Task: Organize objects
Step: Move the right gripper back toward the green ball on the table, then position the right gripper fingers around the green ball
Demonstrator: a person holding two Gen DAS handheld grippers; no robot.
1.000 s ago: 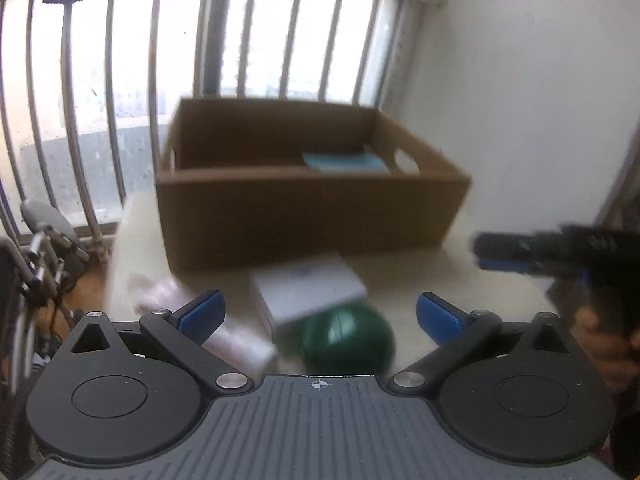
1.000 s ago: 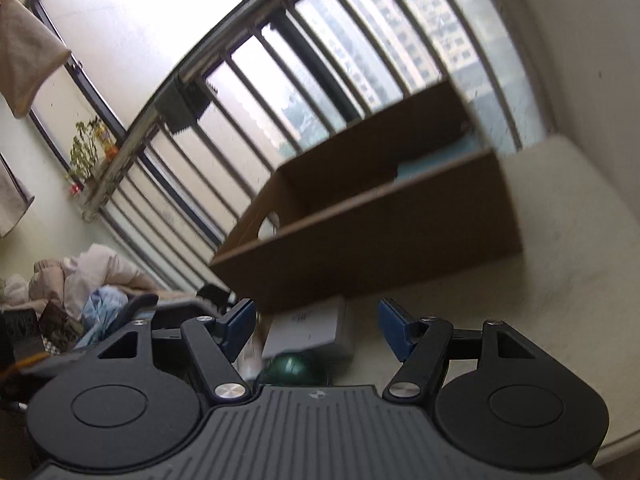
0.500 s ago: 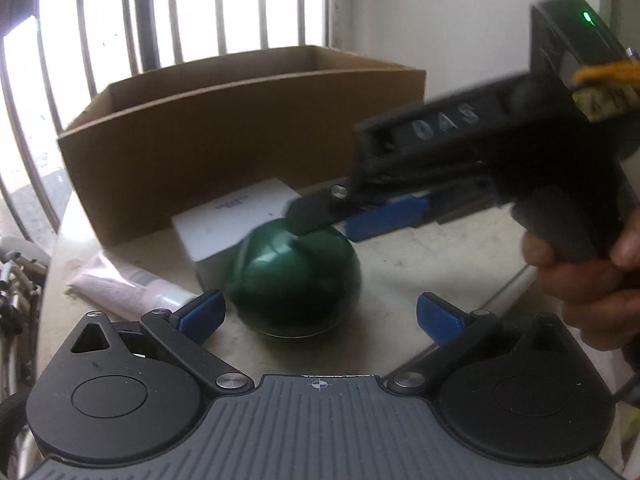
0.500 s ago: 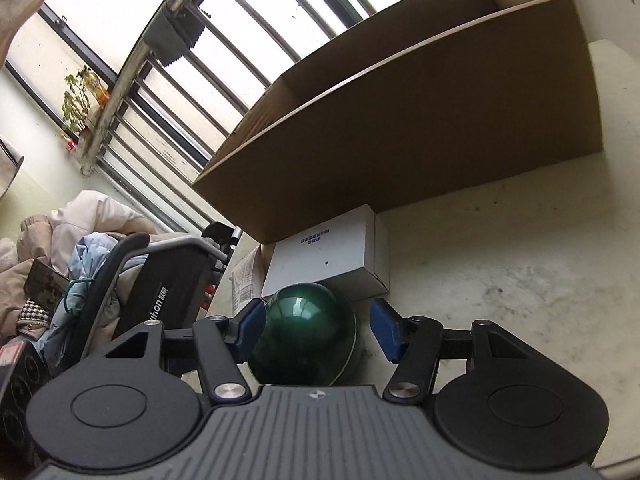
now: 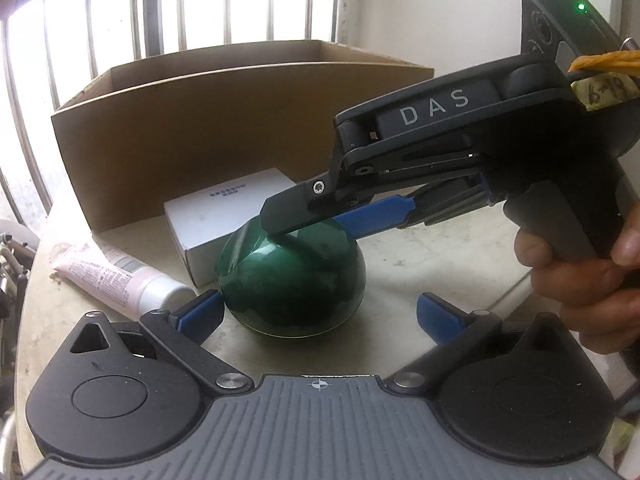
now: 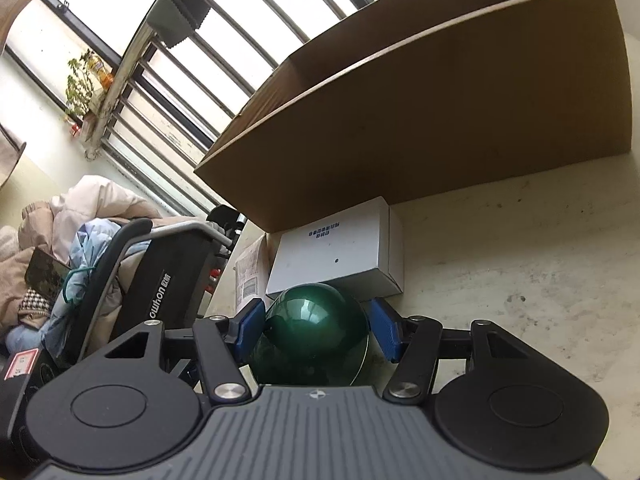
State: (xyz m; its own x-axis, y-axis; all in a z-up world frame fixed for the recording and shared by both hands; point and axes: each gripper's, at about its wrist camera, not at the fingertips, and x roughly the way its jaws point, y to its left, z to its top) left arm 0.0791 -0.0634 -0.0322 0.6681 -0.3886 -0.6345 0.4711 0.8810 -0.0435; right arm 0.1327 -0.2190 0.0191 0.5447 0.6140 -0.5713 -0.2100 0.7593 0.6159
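Observation:
A glossy green dome [image 5: 292, 280] [image 6: 316, 324] rests on the pale table [image 5: 420, 264], just in front of a white box [image 5: 228, 208] [image 6: 336, 256]. My right gripper [image 5: 316, 224] [image 6: 316, 328] reaches in from the right, held by a person's hand [image 5: 580, 272]. Its blue pads [image 6: 250, 324] sit against both sides of the dome, shut on it. My left gripper [image 5: 320, 314] is open, low over the table. The dome lies in front of its left pad [image 5: 200, 312], close to touching it.
A large open cardboard box [image 5: 200, 128] [image 6: 440, 120] stands behind the white box, before a barred window. A pink and white tube [image 5: 116, 276] lies at the left near the table edge. Beyond that edge are a black frame [image 6: 160, 280] and piled clothes.
Both grippers came down toward the table and up to the green dome. The right jaws narrowed around it. Over the last half second almost nothing moved.

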